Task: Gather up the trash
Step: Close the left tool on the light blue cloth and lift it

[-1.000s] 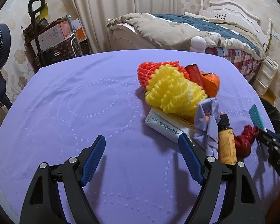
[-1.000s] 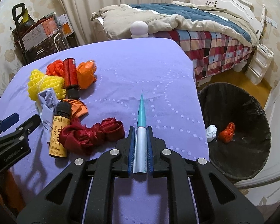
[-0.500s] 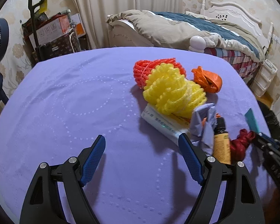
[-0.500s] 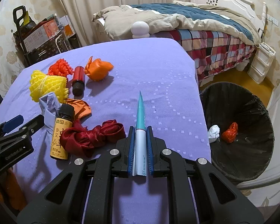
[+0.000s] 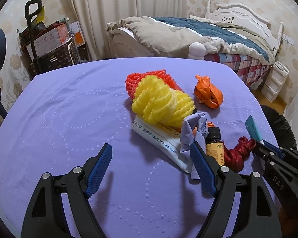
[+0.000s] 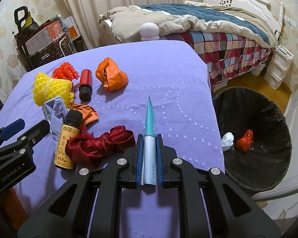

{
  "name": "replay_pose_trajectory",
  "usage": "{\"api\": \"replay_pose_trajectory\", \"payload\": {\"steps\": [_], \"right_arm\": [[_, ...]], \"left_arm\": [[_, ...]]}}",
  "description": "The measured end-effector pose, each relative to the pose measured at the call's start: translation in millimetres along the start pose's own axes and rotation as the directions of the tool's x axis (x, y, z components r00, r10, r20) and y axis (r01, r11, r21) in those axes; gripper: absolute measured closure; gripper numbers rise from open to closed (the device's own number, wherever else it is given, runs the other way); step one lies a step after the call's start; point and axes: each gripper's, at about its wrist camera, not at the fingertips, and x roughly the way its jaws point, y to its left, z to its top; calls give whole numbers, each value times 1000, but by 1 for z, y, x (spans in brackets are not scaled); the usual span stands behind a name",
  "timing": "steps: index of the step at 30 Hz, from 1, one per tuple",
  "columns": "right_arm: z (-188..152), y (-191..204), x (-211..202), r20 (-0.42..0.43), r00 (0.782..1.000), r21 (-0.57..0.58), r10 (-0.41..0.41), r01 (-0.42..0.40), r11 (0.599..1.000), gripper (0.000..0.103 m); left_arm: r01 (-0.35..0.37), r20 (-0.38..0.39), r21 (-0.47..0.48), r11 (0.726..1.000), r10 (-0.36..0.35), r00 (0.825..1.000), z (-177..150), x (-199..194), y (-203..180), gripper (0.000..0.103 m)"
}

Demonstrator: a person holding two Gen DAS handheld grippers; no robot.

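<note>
The right gripper (image 6: 150,158) clamps a teal tube (image 6: 149,130), its tail hidden; the left gripper (image 5: 151,168) gapes empty; the red bottle (image 6: 85,83) has rolled clear of the orange bag (image 6: 112,76).

Dim indoor light — soft shadows, fisheye-warped edges.

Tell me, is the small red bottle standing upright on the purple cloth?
No, the red bottle lies on its side between the yellow foam net and the orange bag.

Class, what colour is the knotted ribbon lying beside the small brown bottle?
Dark red ribbon, touching the bottle; the right wrist view shows it best.
</note>
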Motion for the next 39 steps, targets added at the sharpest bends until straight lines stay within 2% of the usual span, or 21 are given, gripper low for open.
{"api": "replay_pose_trajectory", "payload": {"steps": [15,17,21,23,26,39], "right_arm": [[2,1,2,2,1000,7,-1,1,1000,92],[2,0,1,1,1000,10,2,-2,1000,92],[1,0,1,1,1000,9,1,-1,1000,92],[1,-1,1,1,1000,9,2,-2,1000,92],[1,0,1,1,1000,9,2,-2,1000,92],[0,0,1,2,1000,8,1,-1,1000,92]], "left_arm": [[17,12,56,998,-17,1000,2,8,-14,25],[33,2,56,998,-34,999,1,10,-14,33],[62,2,62,996,-62,998,-1,11,-15,41],[82,2,70,994,-82,997,-1,10,-17,51],[125,-2,67,990,-125,992,-3,9,-15,59],[57,8,9,998,-57,998,-10,3,21,57]]}}
